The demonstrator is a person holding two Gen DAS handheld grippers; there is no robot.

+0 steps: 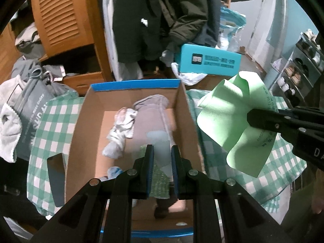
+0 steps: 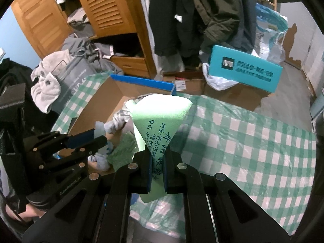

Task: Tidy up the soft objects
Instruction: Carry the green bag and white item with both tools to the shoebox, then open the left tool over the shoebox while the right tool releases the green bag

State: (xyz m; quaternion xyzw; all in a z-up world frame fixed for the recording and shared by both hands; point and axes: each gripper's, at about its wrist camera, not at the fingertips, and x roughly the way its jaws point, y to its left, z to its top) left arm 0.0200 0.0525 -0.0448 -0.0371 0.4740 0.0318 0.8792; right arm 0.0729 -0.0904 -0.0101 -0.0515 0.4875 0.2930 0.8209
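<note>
While the right gripper [image 2: 157, 168] pinches a pale green cloth [image 2: 160, 119] printed with dark characters, its jaws are drawn in tight on the fabric, and the cloth fans upward and outward from the grip, lifted clear above the bed, just to the right of the box. Over on the other side, the left gripper [image 1: 162, 158] hovers above the open cardboard box [image 1: 183, 109], its jaws parted a little with nothing between them.

Down in that box, there's a grey garment [image 1: 154, 103] lying toward the far wall, a crumpled white-and-grey piece [image 1: 123, 125] beside it on the left, a green patterned item [image 1: 160, 180] near the front, and a bit of light blue fabric [image 1: 114, 172] at the near left corner. A blue lid edge [image 1: 135, 85] lines the far rim.

All of it sits on a green-and-white checked bedcover [image 2: 243, 141]. Beyond, a teal box [image 2: 243, 70] leans on a brown carton, dark coats [image 2: 202, 16] hang in the middle, a wooden louvred wardrobe [image 2: 105, 10] stands open at the left with grey clothes heaped before it, and shoe racks [image 1: 299, 64] line the right wall.
</note>
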